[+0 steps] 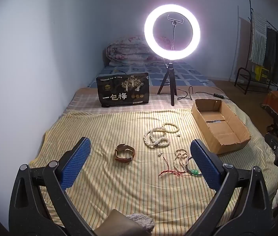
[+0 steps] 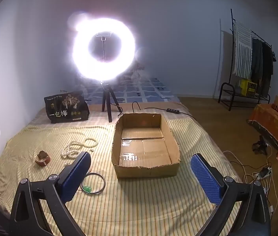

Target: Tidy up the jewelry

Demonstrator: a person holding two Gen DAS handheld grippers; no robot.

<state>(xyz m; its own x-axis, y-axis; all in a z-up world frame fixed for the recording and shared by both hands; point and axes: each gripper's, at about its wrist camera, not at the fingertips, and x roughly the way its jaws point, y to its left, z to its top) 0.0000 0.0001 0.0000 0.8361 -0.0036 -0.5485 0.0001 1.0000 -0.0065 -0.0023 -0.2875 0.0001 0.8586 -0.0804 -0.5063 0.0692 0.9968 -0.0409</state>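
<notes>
Jewelry lies on a yellow striped cloth (image 1: 119, 192). A brown leather watch (image 1: 124, 153) lies left of a thick pearl necklace (image 1: 156, 137). A thin bead necklace (image 1: 181, 160), a red cord (image 1: 168, 172) and a green pendant on a ring (image 1: 194, 171) lie nearer. An empty cardboard box (image 1: 220, 125) stands to the right. My left gripper (image 1: 139, 153) is open above the cloth, near the watch. My right gripper (image 2: 140, 169) is open and empty in front of the box (image 2: 145, 147). The watch (image 2: 43, 158), pearls (image 2: 76, 147) and ring (image 2: 93, 183) lie to its left.
A lit ring light on a tripod (image 1: 172, 32) and a black snack bag (image 1: 123, 89) stand behind the cloth, with a cable (image 1: 203, 94) beside them. A folded quilt (image 1: 127, 52) lies at the bed's head. A clothes rack (image 2: 250, 63) and floor cables (image 2: 260, 173) are right.
</notes>
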